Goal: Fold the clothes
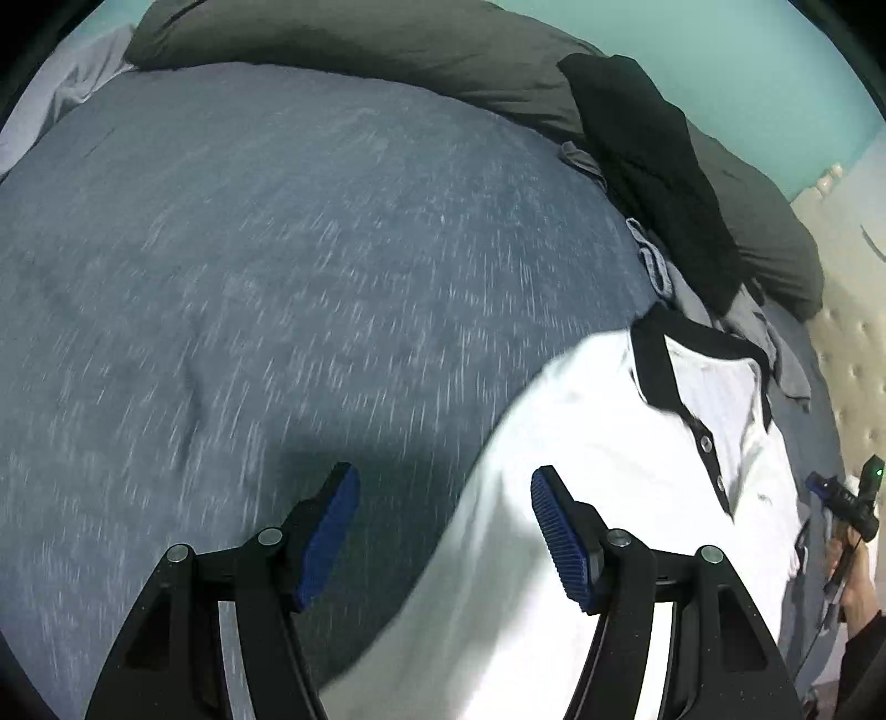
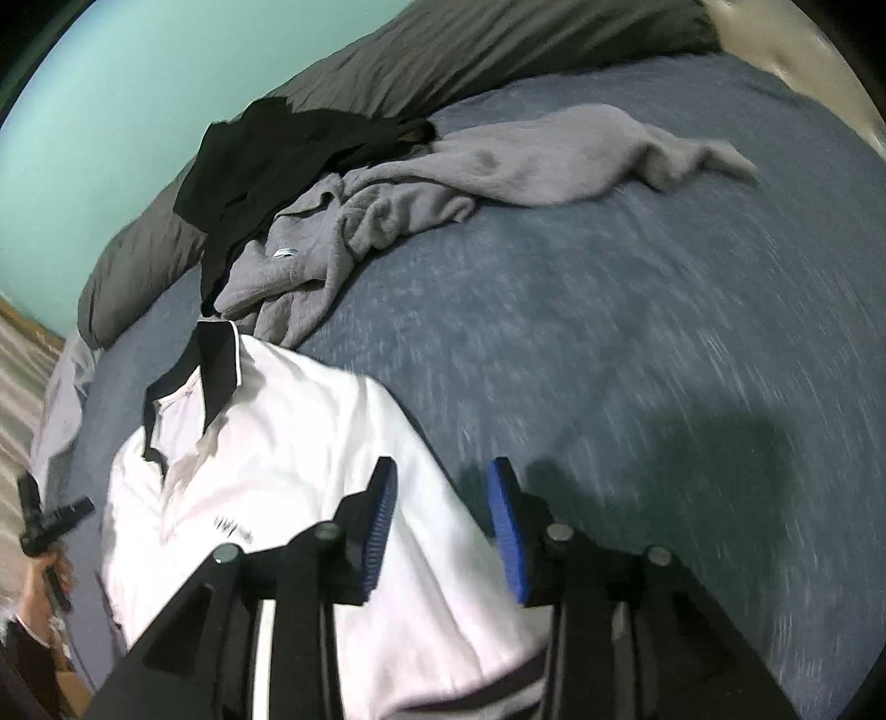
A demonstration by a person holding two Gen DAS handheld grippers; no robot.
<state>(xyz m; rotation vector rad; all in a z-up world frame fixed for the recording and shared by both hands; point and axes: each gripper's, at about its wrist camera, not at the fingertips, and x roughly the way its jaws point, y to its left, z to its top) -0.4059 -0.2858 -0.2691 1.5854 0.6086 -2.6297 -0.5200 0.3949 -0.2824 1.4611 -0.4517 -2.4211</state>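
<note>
Item one, the white polo shirt (image 1: pixel 581 443) with black collar and buttoned black placket: we find it lying on the bed, in the lower right of the left wrist view and the lower left of the right wrist view (image 2: pixel 288 443). Small dark lettering shows on its chest in the right wrist view.

Item two, the left tongs (image 1: pixel 446 531): we see them wide apart with nothing between the blue pads; the right-hand pad hangs over the shirt's edge, the left-hand one over bare bedcover. We cannot tell whether either touches the cloth.

Item three, the right tongs (image 2: pixel 443 520): parted, nothing gripped, the left-hand pad over the shirt, the right-hand one over the bedcover. They also appear small at the right edge of the left wrist view (image 1: pixel 847 498), held in a hand (image 1: pixel 853 576).

Item four, a grey garment (image 2: pixel 443 188), crumpled, just beyond the shirt's collar in the upper middle of the right wrist view.

Item five, a black garment (image 2: pixel 277 160), partly over the grey one, upper left of that view.

Item six, the blue mottled bedcover (image 1: pixel 277 277), blurred, carrying all of these.

Item seven, a dark grey pillow (image 1: pixel 387 39) along the top, a teal wall (image 2: pixel 111 138) behind it.
</note>
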